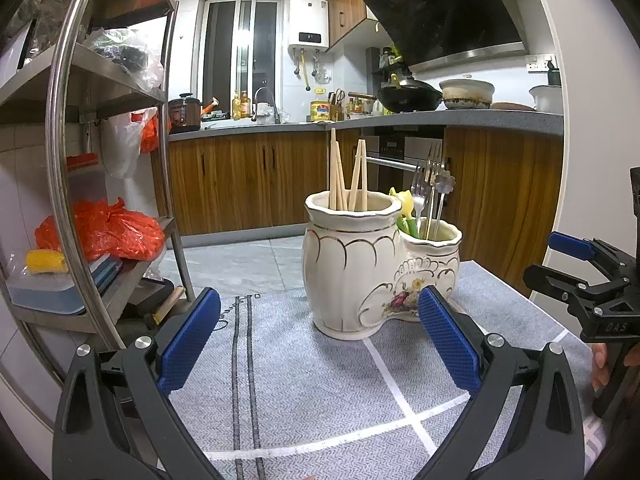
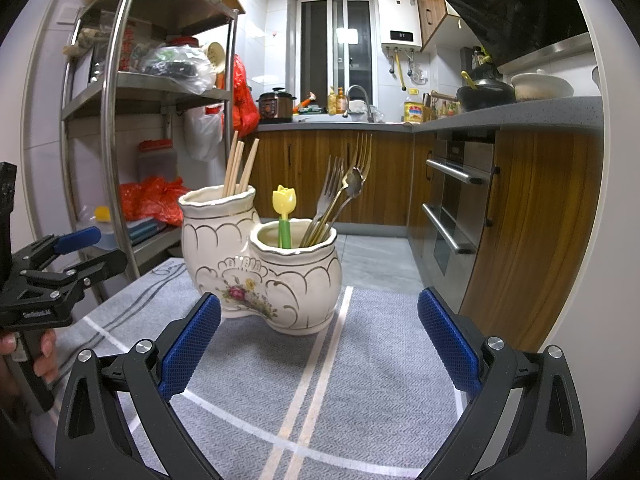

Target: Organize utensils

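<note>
Right wrist: chopsticks [image 2: 239, 166] stand upright, tips leaning right (both grippers' fingers [image 2: 191, 346] wide, empty).

Ahead of my jaws a glossy glazed ceramic holder [image 2: 260, 268] with wooden chopsticks [image 2: 240, 168] and shiny metal forks [image 2: 332, 196] stands on matt woven cloth [image 2: 360, 360].

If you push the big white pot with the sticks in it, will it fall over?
Probably not: the ceramic holder looks heavy, with a wide double base flat on the mat. It would likely slide. The tall chopsticks stand loosely and may rattle.
</note>
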Demonstrator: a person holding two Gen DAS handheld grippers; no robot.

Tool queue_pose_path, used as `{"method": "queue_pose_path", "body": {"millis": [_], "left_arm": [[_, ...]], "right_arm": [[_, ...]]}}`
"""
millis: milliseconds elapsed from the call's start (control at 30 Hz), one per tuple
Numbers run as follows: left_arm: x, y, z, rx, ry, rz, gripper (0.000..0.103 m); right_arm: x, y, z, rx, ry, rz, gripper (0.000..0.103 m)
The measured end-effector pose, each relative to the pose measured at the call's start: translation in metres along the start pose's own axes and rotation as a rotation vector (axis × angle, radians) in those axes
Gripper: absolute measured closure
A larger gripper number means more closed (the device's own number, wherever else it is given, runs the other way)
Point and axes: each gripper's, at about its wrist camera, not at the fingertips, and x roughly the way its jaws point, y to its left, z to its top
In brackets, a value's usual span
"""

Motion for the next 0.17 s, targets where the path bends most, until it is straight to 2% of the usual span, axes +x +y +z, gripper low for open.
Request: {"method": "queue_pose_path", "body": {"millis": [167], "left_arm": [[0.0001,-0.0005,0.0004,0.000,0.001,0.001,0.006]], "right_arm": [[0.0000,0.0000,0.0000,0.000,0.001,0.000,0.005]]}}
